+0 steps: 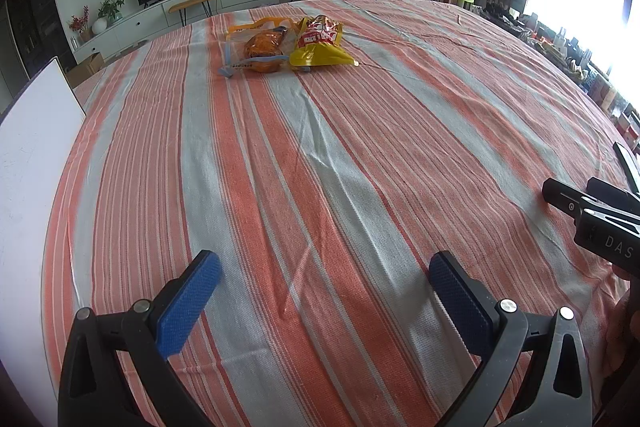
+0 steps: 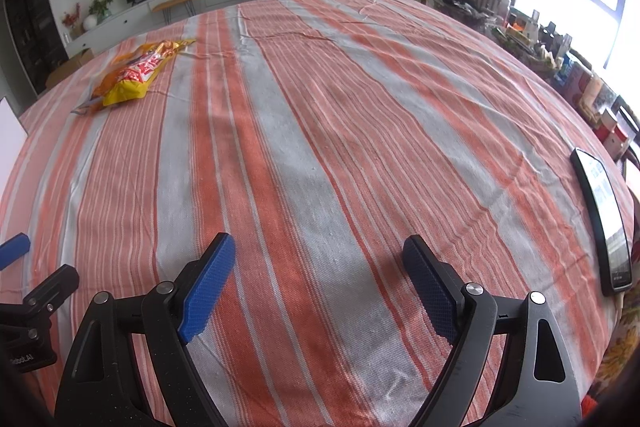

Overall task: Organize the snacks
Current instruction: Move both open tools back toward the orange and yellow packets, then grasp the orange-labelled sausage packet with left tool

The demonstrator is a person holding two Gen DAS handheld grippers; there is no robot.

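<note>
Two snacks lie side by side at the far end of the striped tablecloth [image 1: 320, 167]. One is a clear bag with an orange bun [image 1: 262, 53] and blue trim. To its right is a yellow and red chip bag [image 1: 320, 43]. The chip bag also shows far left in the right wrist view [image 2: 136, 75]. My left gripper [image 1: 324, 269] is open and empty, low over the cloth near the front edge. My right gripper [image 2: 318, 251] is open and empty too, beside the left one. Both are far from the snacks.
A white board [image 1: 36, 147] stands at the table's left edge. A black phone [image 2: 604, 219] lies at the right edge with its cable. Chairs, a cluttered sideboard and a TV cabinet stand beyond the table.
</note>
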